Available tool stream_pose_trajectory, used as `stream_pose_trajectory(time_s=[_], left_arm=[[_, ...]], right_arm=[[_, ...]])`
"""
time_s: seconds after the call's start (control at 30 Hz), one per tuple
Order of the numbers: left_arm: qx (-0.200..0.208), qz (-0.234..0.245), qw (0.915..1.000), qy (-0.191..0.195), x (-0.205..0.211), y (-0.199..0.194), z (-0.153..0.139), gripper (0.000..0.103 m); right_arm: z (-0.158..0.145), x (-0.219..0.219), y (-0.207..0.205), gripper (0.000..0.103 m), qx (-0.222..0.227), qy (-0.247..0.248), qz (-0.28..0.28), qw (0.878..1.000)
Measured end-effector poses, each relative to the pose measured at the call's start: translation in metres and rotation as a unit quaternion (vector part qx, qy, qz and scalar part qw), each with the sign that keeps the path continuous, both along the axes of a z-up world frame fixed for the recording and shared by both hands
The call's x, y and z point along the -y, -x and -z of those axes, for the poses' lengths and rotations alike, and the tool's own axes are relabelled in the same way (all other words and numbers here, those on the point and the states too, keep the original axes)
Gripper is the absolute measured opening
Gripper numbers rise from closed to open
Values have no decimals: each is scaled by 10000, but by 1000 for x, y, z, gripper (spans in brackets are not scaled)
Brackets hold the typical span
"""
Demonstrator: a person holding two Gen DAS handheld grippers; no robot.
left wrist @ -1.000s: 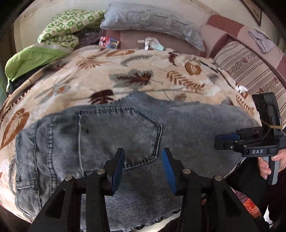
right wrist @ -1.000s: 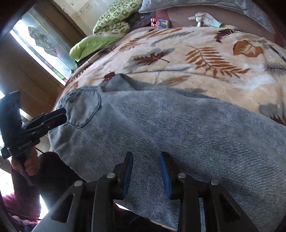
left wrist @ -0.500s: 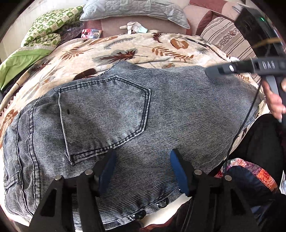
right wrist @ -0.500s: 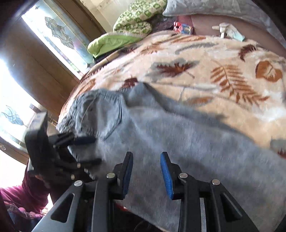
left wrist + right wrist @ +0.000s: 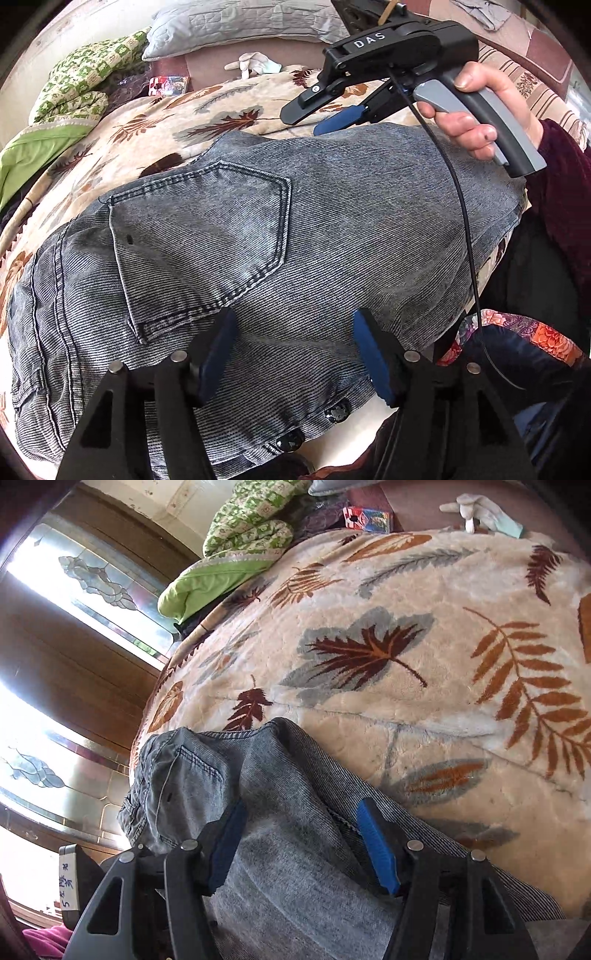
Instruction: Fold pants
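Observation:
Grey-blue denim pants (image 5: 332, 221) lie folded across a leaf-print blanket (image 5: 221, 103), back pocket (image 5: 203, 240) facing up and waist buttons at the near edge. My left gripper (image 5: 291, 317) hovers open just over the denim below the pocket, its pads off the cloth. A hand (image 5: 469, 122) carries my right gripper (image 5: 310, 120) above the far fold of the pants. In the right wrist view, the right gripper (image 5: 302, 808) has its jaws opening over the pants (image 5: 288, 849). Denim lies under the gap and is not pinched.
A green quilt (image 5: 74, 85) and a grey pillow (image 5: 240, 26) lie at the head of the bed, with a white glove (image 5: 472, 509) and a small box (image 5: 365, 517) behind the blanket (image 5: 406, 627). A wooden-framed window (image 5: 74, 590) stands at the left. A black cable (image 5: 461, 221) hangs from the right gripper.
The right gripper swung from the right end of the pants to above their far fold, and its jaws widened. The left gripper opened wider and came closer to the denim.

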State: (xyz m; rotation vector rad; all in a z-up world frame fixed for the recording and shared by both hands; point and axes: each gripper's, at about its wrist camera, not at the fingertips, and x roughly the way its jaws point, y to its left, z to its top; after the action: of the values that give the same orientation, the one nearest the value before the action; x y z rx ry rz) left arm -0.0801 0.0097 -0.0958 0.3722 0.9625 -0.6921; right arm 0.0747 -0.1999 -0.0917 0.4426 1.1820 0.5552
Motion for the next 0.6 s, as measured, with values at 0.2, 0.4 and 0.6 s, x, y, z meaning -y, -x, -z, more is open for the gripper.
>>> stream_pose_trajectory(time_s=[0.2,0.4,0.6], left_arm=[[-10,37,10000,36,-1,0,0,66],[-30,56,10000,29,2,-3,1,69],[-22,56,10000,17,2,-1,0,69]], right_arm=[[22,-12,-18,62,-329,-198,-277,9989],[18,-32,-14,33,-152,-90,-856,9962],[4,-72,10,11,511,1143,-1116,9858]])
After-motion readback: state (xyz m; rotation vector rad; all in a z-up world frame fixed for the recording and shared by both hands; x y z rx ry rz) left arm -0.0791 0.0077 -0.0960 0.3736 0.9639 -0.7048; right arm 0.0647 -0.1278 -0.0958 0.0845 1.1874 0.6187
